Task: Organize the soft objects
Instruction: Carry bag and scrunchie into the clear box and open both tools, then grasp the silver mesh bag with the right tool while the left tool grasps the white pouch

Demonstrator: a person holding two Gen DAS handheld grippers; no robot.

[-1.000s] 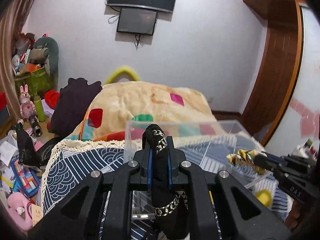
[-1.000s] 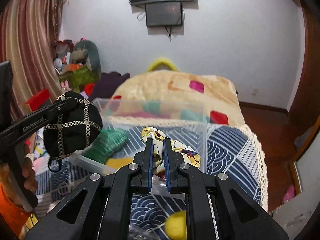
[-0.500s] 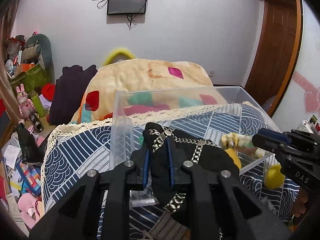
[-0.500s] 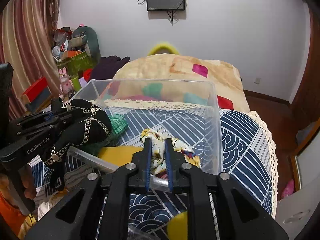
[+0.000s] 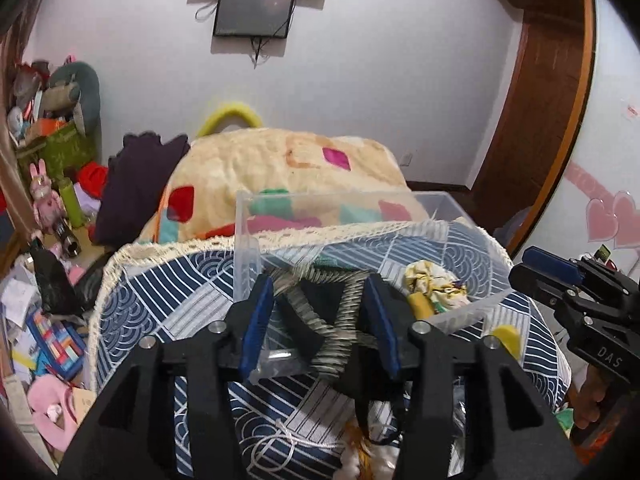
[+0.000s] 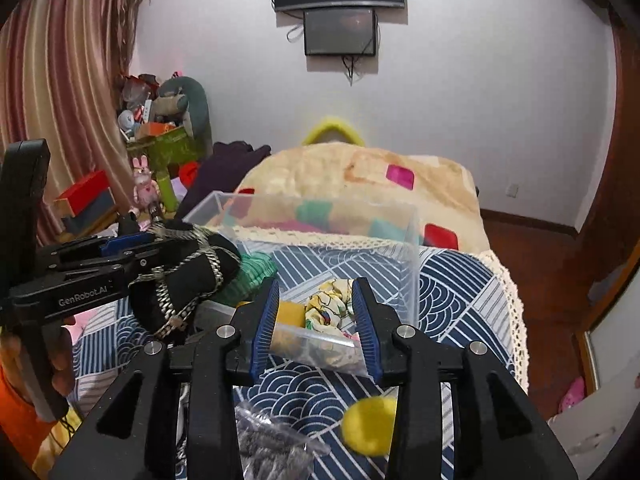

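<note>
A clear plastic bin stands on a table with a blue patterned cloth. My left gripper is open over the bin's near left corner, with a black soft item wrapped in silver chain lying between its fingers. My right gripper is open at the bin's near wall. A yellow floral cloth lies in the bin, beside a green knit item and a yellow item.
A yellow pompom and a grey glittery item lie on the cloth in front of the bin. A bed with a cream blanket is behind. Toys and clutter fill the floor at left.
Both grippers have opened. The right let go of the floral cloth, which now lies in the bin. The left lowered the black chained item to the bin and released its grip.
</note>
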